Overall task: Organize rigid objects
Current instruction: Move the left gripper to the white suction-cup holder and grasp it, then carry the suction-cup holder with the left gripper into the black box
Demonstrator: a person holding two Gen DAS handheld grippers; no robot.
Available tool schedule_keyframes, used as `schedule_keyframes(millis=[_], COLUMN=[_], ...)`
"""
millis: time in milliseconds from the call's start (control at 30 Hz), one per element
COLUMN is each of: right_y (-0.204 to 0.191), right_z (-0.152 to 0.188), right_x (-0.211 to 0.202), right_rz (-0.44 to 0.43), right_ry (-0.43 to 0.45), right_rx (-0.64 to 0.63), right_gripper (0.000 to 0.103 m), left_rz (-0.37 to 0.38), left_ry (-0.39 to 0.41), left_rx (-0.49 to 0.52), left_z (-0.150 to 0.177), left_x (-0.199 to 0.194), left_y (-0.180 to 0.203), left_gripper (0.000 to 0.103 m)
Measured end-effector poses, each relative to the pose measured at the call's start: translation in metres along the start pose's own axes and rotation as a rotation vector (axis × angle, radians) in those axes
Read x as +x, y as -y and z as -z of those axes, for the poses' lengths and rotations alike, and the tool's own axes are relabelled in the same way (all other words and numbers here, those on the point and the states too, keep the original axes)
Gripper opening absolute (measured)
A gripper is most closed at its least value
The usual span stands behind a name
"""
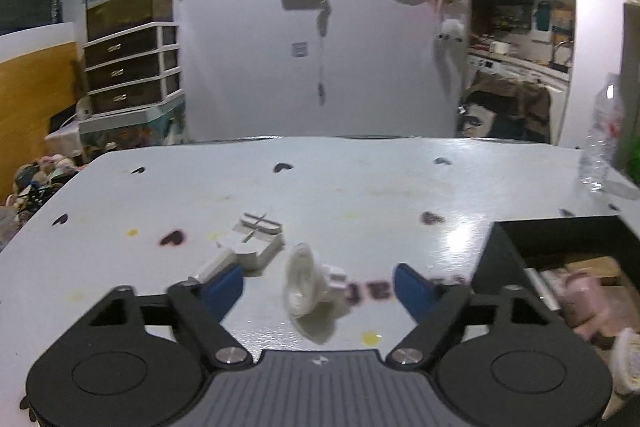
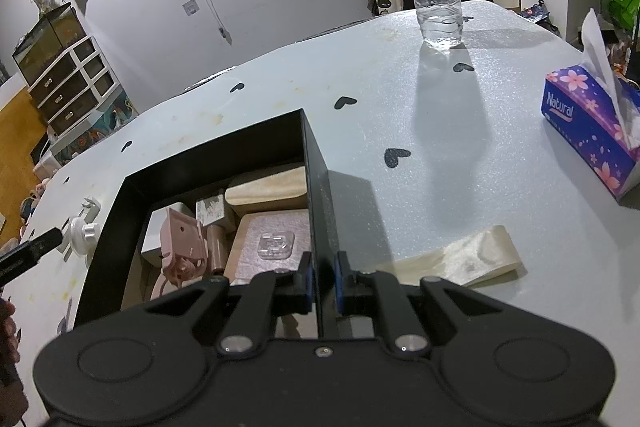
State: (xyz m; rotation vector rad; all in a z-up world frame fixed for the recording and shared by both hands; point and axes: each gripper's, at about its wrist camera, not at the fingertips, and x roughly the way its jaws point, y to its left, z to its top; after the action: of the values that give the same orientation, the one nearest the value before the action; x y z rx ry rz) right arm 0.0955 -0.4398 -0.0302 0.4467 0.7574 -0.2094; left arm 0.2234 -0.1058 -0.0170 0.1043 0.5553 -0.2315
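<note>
The white suction-cup hook (image 1: pixel 310 281) lay between the parted left gripper (image 1: pixel 318 287), untouched, at nine o'clock of the black box (image 2: pixel 316 187); light, stiff, judged best taken by its knob; the right gripper (image 2: pixel 322 285) was clamped on the box wall.

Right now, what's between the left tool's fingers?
The white suction hook sits untouched on the table between the left tool's open fingers, per left wrist view.
</note>
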Motion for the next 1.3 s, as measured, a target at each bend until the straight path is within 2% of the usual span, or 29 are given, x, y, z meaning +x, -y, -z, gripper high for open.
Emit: schedule_keyframes(millis=[67, 500, 600, 633, 733, 833, 867, 1133, 1300], right_y=[0.000, -0.001, -0.001, -0.001, -0.001, -0.001, -0.001, -0.001, -0.001], right_z=[0.000, 0.000, 0.000, 0.000, 0.000, 0.000, 0.000, 0.000, 0.000], right_x=[0.000, 0.001, 0.001, 0.001, 0.001, 0.002, 0.002, 0.002, 0.002], right_rz=[0.001, 0.008, 0.009, 0.009, 0.010, 0.010, 0.010, 0.010, 0.010], right_ry=[-0.001, -0.008, -0.008, -0.009, -0.010, -0.011, -0.011, -0.011, -0.011], right_rx=[0.000, -0.004, -0.004, -0.004, -0.005, -0.004, -0.004, -0.004, -0.005], right_gripper=[0.011, 0.011, 0.011, 0.011, 0.011, 0.011, 0.011, 0.011, 0.011], left_rz=[-0.017, -0.028, -0.031, -0.029, -0.022, -0.002, 0.006, 0.074, 0.202], left_ry=[-0.001, -0.037, -0.045, -0.043, -0.042, -0.027, -0.027, -0.016, 0.034], left_rx=[0.006, 0.021, 0.008, 0.001, -0.029, -0.069, -0.083, -0.126, -0.146], left_z=[0.001, 0.004, 0.005, 0.006, 0.005, 0.003, 0.002, -0.001, -0.014], left_x=[0.008, 0.047, 0.052, 0.052, 0.051, 0.046, 0.044, 0.024, -0.007], left_y=[0.000, 0.010, 0.008, 0.007, 0.002, -0.005, -0.007, -0.011, -0.001], left_gripper=[0.064, 0.048, 0.039, 0.031, 0.029, 0.012, 0.010, 0.010, 0.010])
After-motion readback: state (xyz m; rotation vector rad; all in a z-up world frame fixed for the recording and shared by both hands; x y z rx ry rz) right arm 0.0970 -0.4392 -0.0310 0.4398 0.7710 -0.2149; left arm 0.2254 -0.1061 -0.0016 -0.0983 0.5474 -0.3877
